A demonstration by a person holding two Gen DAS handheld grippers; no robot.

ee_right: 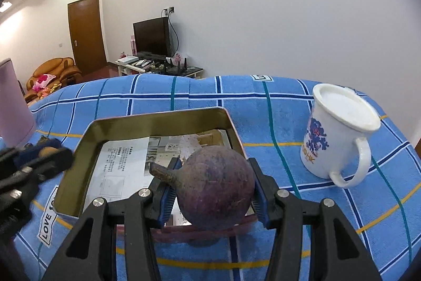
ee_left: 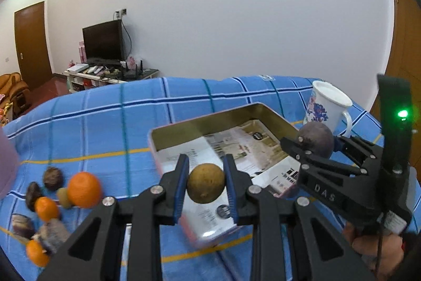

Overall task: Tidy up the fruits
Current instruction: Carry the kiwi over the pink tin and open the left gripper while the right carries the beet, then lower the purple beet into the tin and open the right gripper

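We hold two fruits above tin (ee_left: 184, 127): left gripper (ee_left: 206, 186) clamps brown fruit (ee_left: 206, 186), right gripper (ee_right: 213, 191) clamps purple fruit (ee_right: 215, 186). We judge next: lower each inside the rim, release low (round fruit rolls on paper lining), keep the grippers apart. Remaining fruits (ee_left: 84, 188) lie on cloth (ee_left: 105, 123), left of tin. Readable: "DAS" on right gripper, "LOVE" on cloth label (ee_right: 47, 224); mug (ee_right: 339, 133) print partly legible, "HK".

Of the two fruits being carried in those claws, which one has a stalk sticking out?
The dark purple fruit in the right gripper; a stubby stalk juts from it. The yellow-brown fruit in the left gripper is smooth.
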